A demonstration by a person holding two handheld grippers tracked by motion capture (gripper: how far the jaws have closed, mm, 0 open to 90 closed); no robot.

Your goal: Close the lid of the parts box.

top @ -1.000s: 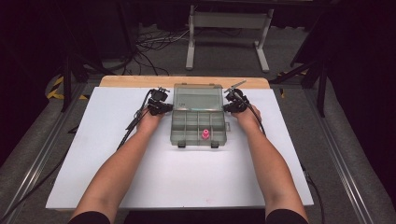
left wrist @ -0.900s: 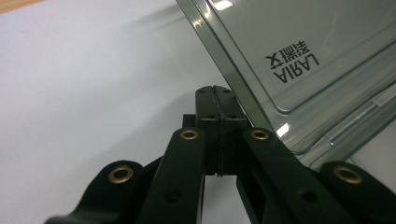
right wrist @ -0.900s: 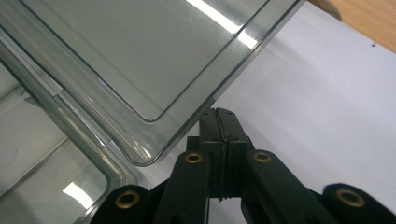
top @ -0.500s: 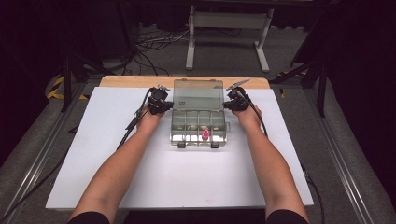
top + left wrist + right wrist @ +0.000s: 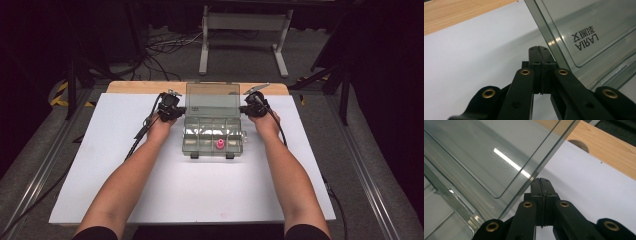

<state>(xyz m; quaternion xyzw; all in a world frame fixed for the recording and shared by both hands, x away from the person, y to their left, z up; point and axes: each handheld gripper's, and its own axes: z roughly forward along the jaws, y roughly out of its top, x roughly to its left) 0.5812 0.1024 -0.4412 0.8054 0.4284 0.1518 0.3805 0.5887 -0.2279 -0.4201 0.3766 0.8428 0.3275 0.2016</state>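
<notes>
The clear compartment box point(image 5: 214, 137) sits near the middle of the white table point(image 5: 125, 170), toward its far edge, with its transparent lid point(image 5: 212, 100) raised and leaning back. The base is divided into small compartments; one in the front row holds a pink piece point(image 5: 219, 144), and the contents of the others cannot be made out. The left gripper point(image 5: 172, 106) stands at the lid's left edge, jaws pressed together with nothing between them. The right gripper point(image 5: 252, 105) stands at the lid's right edge, jaws likewise fully closed and empty.
</notes>
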